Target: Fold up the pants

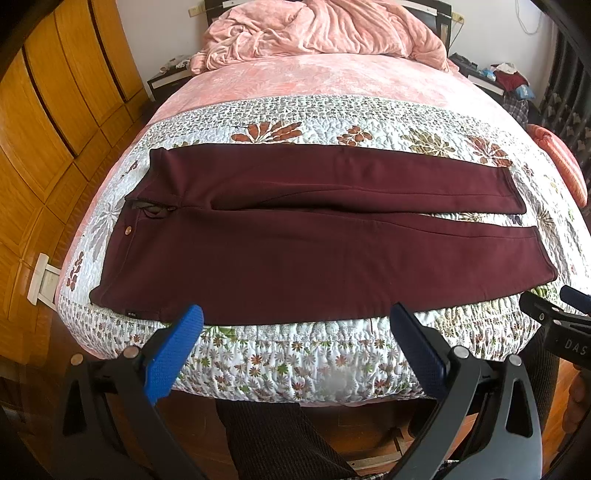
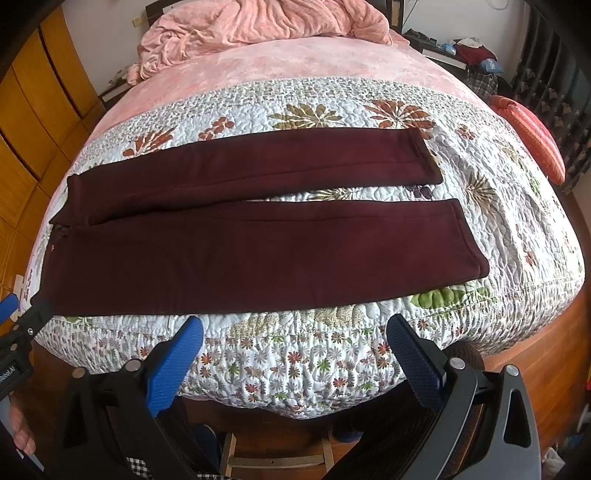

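Observation:
Dark maroon pants (image 1: 314,236) lie flat and unfolded across the foot of the bed, waistband to the left, both legs running to the right with a narrow gap between them. They also show in the right wrist view (image 2: 258,236). My left gripper (image 1: 295,321) is open and empty, held just in front of the near leg's lower edge, off the bed. My right gripper (image 2: 295,328) is open and empty, in front of the bed's edge below the near leg. The right gripper also shows at the left view's right edge (image 1: 554,314).
The pants rest on a floral quilt (image 1: 295,354) over a pink bed sheet (image 1: 332,77). A crumpled pink blanket (image 1: 325,33) lies at the head. Wooden wardrobe (image 1: 48,110) at left. An orange cushion (image 2: 532,140) and cluttered nightstand (image 2: 472,51) at right.

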